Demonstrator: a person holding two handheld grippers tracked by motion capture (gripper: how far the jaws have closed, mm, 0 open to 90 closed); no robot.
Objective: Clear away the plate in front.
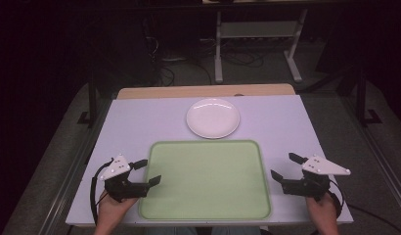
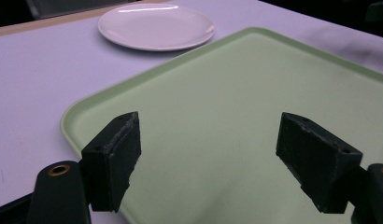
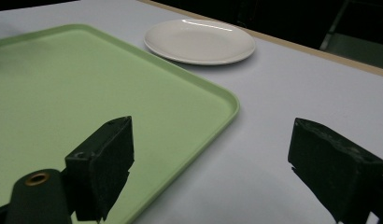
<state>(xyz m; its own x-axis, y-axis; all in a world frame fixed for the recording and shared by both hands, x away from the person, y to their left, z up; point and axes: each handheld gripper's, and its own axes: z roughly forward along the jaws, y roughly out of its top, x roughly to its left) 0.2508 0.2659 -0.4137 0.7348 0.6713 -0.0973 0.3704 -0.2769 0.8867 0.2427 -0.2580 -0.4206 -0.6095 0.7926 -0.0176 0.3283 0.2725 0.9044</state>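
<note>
Both your tongs are wide apart w/ nothing between them: left tongs [image 1: 148,172] over the green tray's [image 1: 208,147] left edge, right tongs [image 1: 285,166] just off its right edge. Tray sits mid-table [image 1: 135,122], bare. White plate [image 1: 212,118] just beyond it, also bare. Approach the rim level, grip it squarely, no tilt.

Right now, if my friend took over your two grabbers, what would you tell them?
Left gripper: open, holding nothing, at the left edge of the green tray.
Right gripper: open, holding nothing, just off the tray's right edge.
Tray: near middle of the table, nothing on it.
White plate: on the table just beyond the tray, nothing on it.
Done: nothing picked up so far.
Left: probably getting the plate and tray together; both hands are free for that.
</note>
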